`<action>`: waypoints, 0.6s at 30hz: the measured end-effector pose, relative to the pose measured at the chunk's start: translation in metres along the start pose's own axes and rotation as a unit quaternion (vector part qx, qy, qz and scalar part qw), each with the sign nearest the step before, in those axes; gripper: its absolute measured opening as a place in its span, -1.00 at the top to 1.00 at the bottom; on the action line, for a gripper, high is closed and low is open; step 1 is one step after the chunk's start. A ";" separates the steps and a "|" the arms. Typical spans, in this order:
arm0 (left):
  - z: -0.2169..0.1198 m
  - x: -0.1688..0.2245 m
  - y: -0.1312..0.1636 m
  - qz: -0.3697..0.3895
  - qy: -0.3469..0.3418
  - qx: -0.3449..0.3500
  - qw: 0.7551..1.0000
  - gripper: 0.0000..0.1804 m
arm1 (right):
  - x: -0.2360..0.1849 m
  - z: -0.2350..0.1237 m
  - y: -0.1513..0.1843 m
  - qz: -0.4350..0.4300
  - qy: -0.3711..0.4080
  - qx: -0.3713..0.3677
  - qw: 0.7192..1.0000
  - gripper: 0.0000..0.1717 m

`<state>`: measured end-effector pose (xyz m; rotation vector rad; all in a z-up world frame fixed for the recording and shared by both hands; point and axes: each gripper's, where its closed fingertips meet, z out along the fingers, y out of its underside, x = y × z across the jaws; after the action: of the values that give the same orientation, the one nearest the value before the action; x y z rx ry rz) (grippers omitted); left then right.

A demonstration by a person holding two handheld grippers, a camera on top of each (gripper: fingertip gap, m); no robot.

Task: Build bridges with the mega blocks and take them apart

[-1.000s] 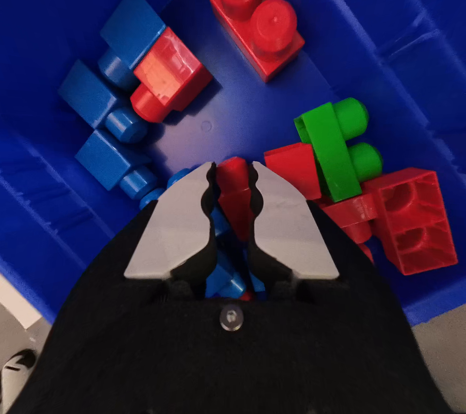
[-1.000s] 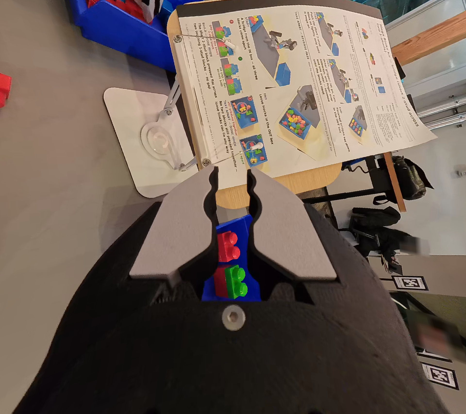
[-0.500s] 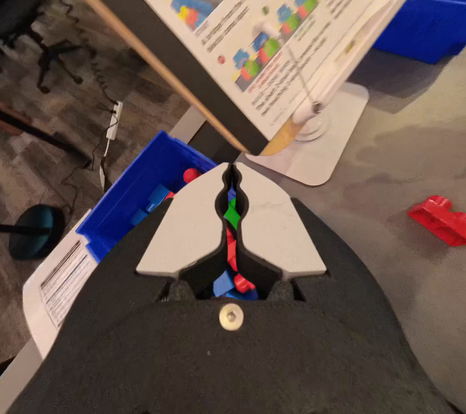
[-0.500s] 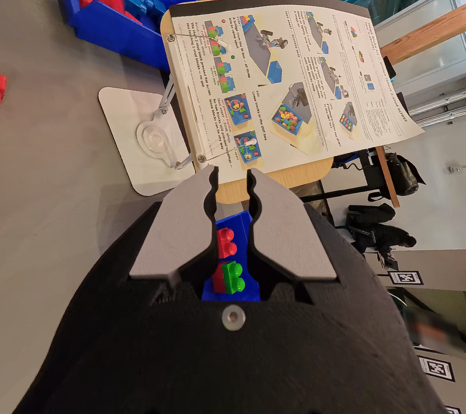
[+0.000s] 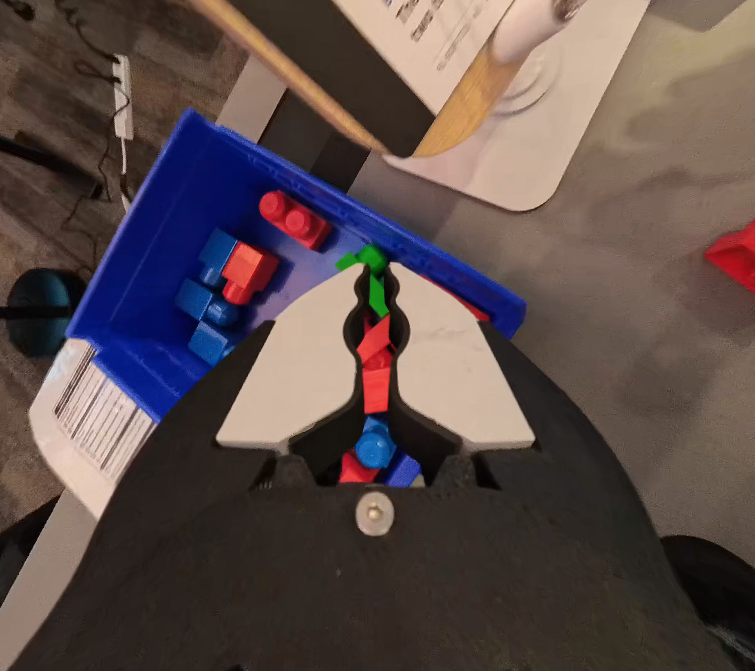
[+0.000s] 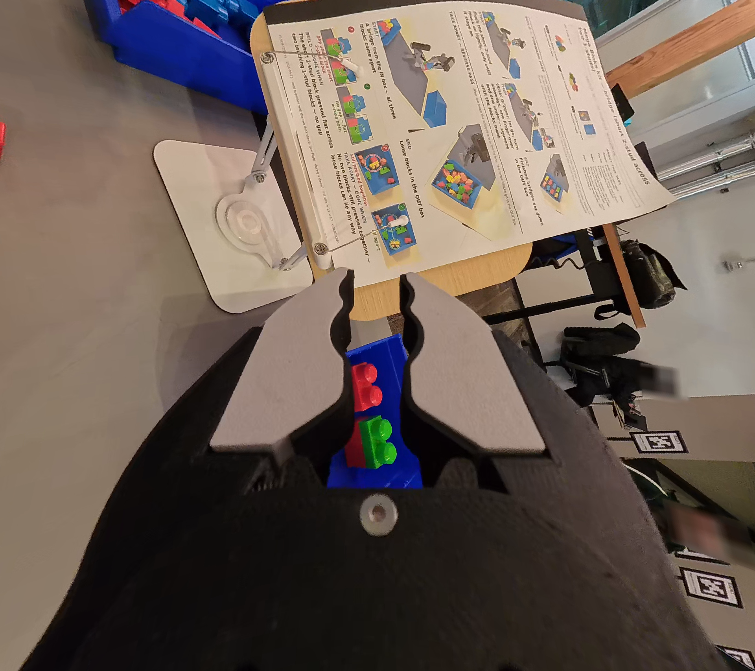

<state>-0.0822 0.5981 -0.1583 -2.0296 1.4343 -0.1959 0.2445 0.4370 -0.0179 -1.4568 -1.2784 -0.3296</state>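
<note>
My left gripper [image 5: 376, 271] hangs above the blue plastic bin [image 5: 171, 202] at the bench edge, its jaws nearly together, nothing clamped that I can make out. A red two-stud block [image 5: 295, 219] lies in that bin, its long axis along the far wall. My right gripper [image 6: 376, 277] has its jaws apart, bare, above a second blue bin [image 6: 382, 353] holding red and green two-stud blocks [image 6: 374, 439].
</note>
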 end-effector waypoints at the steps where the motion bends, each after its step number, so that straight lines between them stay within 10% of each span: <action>1: 0.004 -0.006 0.011 -0.006 -0.011 -0.026 1.000 0.87 | 0.000 0.001 0.000 0.000 0.000 -0.001 1.000 0.75; 10: 0.031 -0.005 0.120 -0.043 0.040 -0.220 0.974 0.10 | -0.004 0.003 -0.001 -0.003 -0.009 -0.002 1.000 0.75; 18: 0.053 -0.006 0.133 -0.040 0.052 -0.251 0.966 0.29 | -0.004 0.000 -0.003 -0.007 -0.007 -0.001 1.000 0.75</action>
<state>-0.1653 0.5984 -0.2748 -2.5169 1.5853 0.0365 0.2407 0.4343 -0.0196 -1.4543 -1.3004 -0.3298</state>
